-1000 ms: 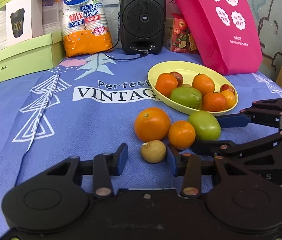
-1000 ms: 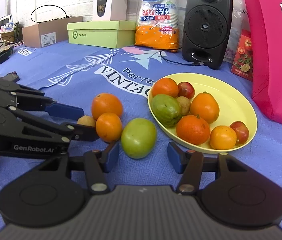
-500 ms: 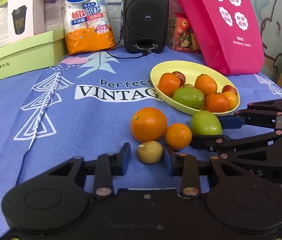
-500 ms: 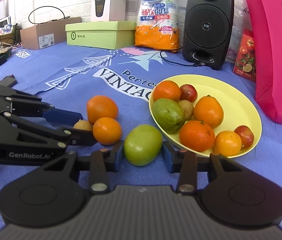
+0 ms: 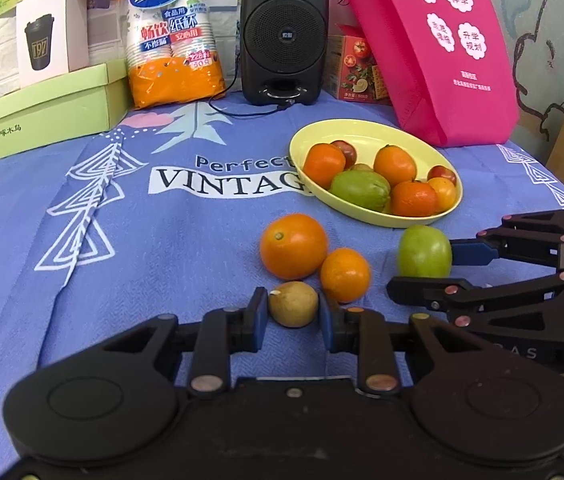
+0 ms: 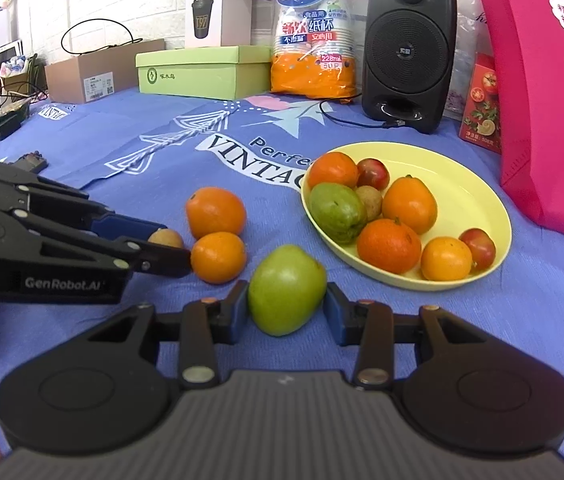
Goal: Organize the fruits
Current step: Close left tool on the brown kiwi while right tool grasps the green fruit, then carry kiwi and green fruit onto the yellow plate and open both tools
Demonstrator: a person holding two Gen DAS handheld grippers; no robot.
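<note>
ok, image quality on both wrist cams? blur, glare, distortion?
Left wrist: sharp, even light; fisheye bends the table edges; soft shadow under the small brown fruit in the left gripper. Right wrist: sharp up close, green fruit crisp in the right gripper; paper-cup pack top smeared; corners vignetted black.

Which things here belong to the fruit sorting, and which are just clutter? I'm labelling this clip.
Part of the job:
- left gripper, shut on the small brown fruit
- right gripper, shut on the green fruit
- two loose oranges
- yellow bowl of fruit

Lying about:
- speaker
- paper cup pack
- green box
- pink bag
</note>
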